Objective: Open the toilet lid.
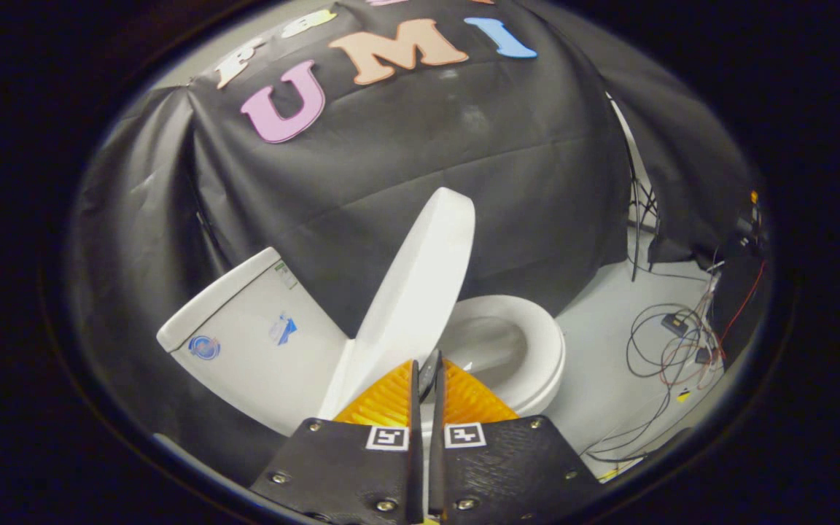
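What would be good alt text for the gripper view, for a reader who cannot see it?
A white toilet lid stands raised, tilted toward the tank, with the seat and bowl uncovered beside it. The hand-held gripper has its fingers closed together just before the lid's lower edge. Loose cables lie on the floor beyond.

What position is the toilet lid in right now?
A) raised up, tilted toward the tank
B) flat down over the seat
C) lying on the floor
A: the lid stands lifted off the seat, leaning toward the tank, just ahead of the gripper, whose fingers are closed together.
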Action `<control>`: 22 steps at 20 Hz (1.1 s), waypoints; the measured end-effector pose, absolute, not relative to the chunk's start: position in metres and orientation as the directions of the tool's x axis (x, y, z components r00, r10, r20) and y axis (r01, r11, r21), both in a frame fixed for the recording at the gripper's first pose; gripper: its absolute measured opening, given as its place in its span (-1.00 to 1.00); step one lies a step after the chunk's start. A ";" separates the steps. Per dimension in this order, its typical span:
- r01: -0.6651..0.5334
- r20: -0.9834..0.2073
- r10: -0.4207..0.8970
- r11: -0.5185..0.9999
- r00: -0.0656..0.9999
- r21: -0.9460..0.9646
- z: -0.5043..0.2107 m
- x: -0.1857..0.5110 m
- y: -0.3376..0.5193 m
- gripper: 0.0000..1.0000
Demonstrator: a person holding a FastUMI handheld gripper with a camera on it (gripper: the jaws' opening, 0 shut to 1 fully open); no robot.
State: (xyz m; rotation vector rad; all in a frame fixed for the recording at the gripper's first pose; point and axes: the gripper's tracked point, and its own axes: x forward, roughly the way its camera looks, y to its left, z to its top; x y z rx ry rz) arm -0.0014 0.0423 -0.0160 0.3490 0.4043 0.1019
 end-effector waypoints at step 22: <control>-0.182 -0.198 0.226 0.959 0.954 0.219 0.061 -0.007 0.126 -0.93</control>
